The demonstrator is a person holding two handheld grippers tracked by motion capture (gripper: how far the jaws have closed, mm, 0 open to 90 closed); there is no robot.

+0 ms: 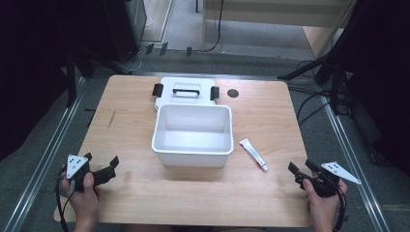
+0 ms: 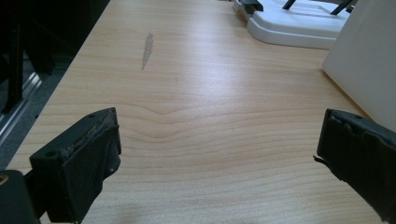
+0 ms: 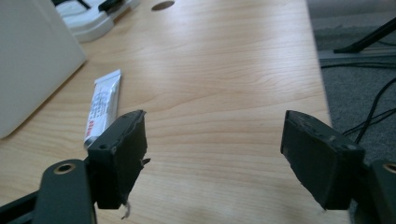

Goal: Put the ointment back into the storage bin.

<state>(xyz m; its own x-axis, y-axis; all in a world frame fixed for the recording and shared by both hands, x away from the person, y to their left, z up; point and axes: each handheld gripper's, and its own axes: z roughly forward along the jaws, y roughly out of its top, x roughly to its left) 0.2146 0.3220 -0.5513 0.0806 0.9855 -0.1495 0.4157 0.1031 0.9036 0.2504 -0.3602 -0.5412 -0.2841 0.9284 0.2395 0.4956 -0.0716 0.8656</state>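
1. On the wooden desk a white open box stands near the middle, empty as far as the high view shows.
2. Behind the box, touching its far rim or just beside it, lies a flat white lid with a handle on top and a black latch at each end.
3. Right of the box, just beside its front corner, a small white tube lies flat on the desk, slanting toward the near right edge.
4. A dark round hole sits in the desk near the far edge, to the right of the lid.
5. The left gripper is held in the person's left hand at the near left corner, its jaws wide apart with bare wood between them; nothing is held.
6. The right gripper is held in the right hand at the near right corner, its jaws likewise spread and holding nothing.
7. From the right gripper view the tube lies just beyond the left jaw, with the box wall to its left.
8. From the left gripper view a grey streak marks the wood ahead, and the box wall stands at the right.
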